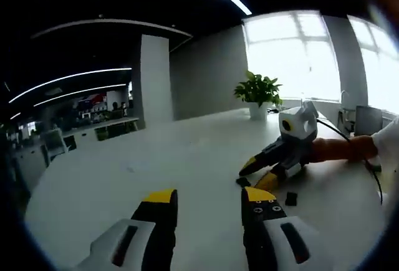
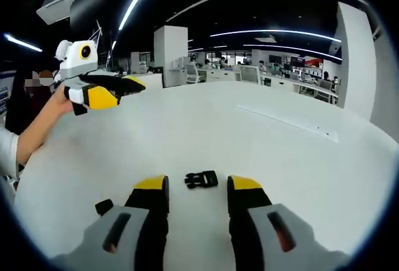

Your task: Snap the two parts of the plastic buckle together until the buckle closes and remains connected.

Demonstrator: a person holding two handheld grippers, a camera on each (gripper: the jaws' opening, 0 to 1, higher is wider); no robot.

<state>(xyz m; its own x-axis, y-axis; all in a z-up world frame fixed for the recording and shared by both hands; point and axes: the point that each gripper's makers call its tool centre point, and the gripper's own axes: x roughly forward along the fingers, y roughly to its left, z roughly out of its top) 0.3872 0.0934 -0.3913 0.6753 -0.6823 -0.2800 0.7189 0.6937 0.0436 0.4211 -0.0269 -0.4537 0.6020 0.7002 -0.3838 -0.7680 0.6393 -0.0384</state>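
A black buckle part (image 2: pixel 201 179) lies flat on the white table (image 2: pixel 249 152), just beyond my right gripper's (image 2: pixel 198 185) open jaws and centred on the gap between them. A smaller black piece (image 2: pixel 103 207) sits on the table to the left of the left jaw. In the left gripper view the same parts show as a dark bit (image 1: pixel 243 182) at the right gripper's (image 1: pixel 254 174) yellow tips and another (image 1: pixel 291 198) beside it. My left gripper (image 1: pixel 209 196) is open and holds nothing; it hovers above the table (image 2: pixel 132 88), away from both parts.
A potted plant (image 1: pixel 257 93) stands at the table's far edge by bright windows. A black cable (image 1: pixel 349 140) runs behind the right gripper. A hand and white sleeve (image 2: pixel 25 135) hold the left gripper. Office desks (image 2: pixel 274 75) lie beyond the table.
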